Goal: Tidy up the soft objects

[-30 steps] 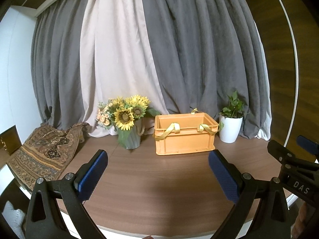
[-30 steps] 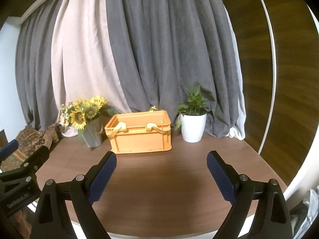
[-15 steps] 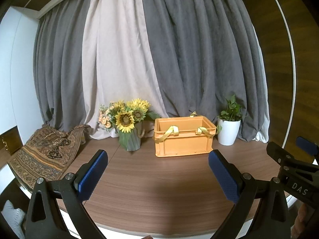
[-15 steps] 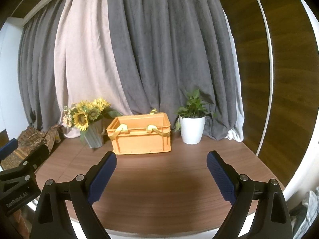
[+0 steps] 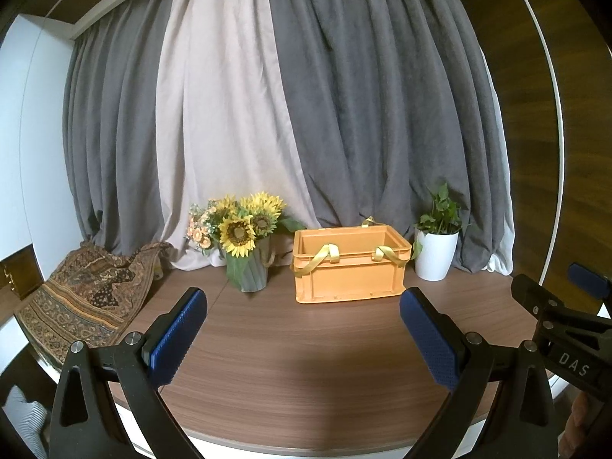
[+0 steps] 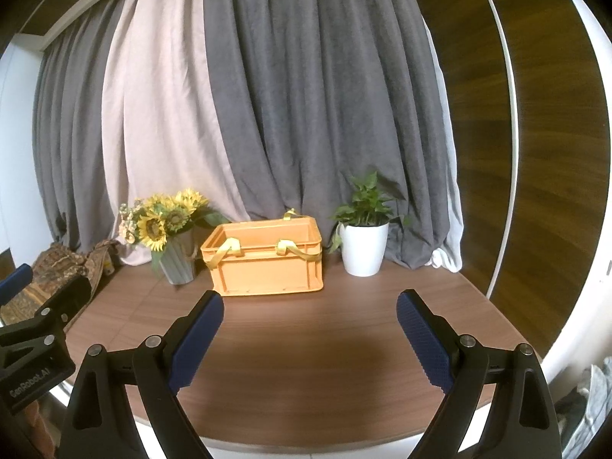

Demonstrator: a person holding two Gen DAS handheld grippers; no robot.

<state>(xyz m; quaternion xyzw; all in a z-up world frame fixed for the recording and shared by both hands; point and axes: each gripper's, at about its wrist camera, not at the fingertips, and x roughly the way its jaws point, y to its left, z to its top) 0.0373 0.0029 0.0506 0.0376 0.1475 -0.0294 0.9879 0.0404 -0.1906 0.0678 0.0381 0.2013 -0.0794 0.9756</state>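
Where the back of the scene is closed off, heavy pleated curtains (image 5: 344, 114) in grey and pale cream are hung from ceiling to tabletop, and a dark wood-grain wall panel (image 6: 535, 153) edged by a white curved strip is seen to the right. Below them, a rounded table (image 5: 306, 363) with a brown wood-grain laminate top and a pale rim is spread across both views. At its far left edge a soft patterned cloth (image 5: 84, 294), woven in brown and gold with a paisley-like design, is draped and partly hangs over the side. Near the table's back, at the centre, a rectangular orange plastic crate (image 5: 348, 264) with ribbed walls is placed upright, and yellow fabric straps (image 5: 325, 256) are looped over its front rim; its inside cannot be seen. Just left of it, sunflowers (image 5: 241, 225) are stood in a fluted grey vase, and just right of it a leafy plant is kept in a smooth white pot (image 5: 436, 254). Closest to the cameras, the left gripper (image 5: 302, 334) and the right gripper (image 6: 310, 338) are held above the near table edge, each with its black arms and textured blue pads spread wide apart, nothing being held between them.
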